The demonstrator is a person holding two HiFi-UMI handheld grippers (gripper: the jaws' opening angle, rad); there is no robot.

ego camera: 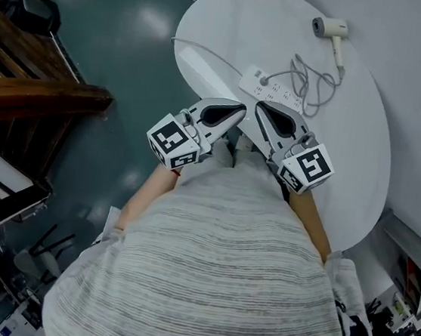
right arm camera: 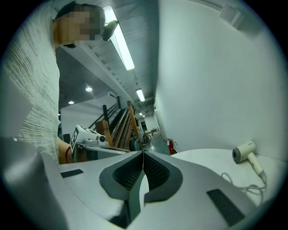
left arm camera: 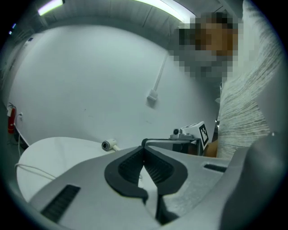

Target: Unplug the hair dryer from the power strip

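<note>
Hovering: left tongs [ego camera: 238,110] and right tongs [ego camera: 262,109] clenched, empty, tips side by side | power strip [ego camera: 272,89] just beyond at 12 o'clock on tabletop [ego camera: 356,158] | hair dryer [ego camera: 330,28] at 1 o'clock near far edge, cord [ego camera: 310,81] looping back to strip

A white rounded table [ego camera: 212,27] stands on a glossy dark teal floor [ego camera: 126,47] beside a plain white wall [left arm camera: 90,81]. Wooden stairs [ego camera: 29,92] stand nearby; long tube lights [right arm camera: 121,45] glow overhead.
</note>
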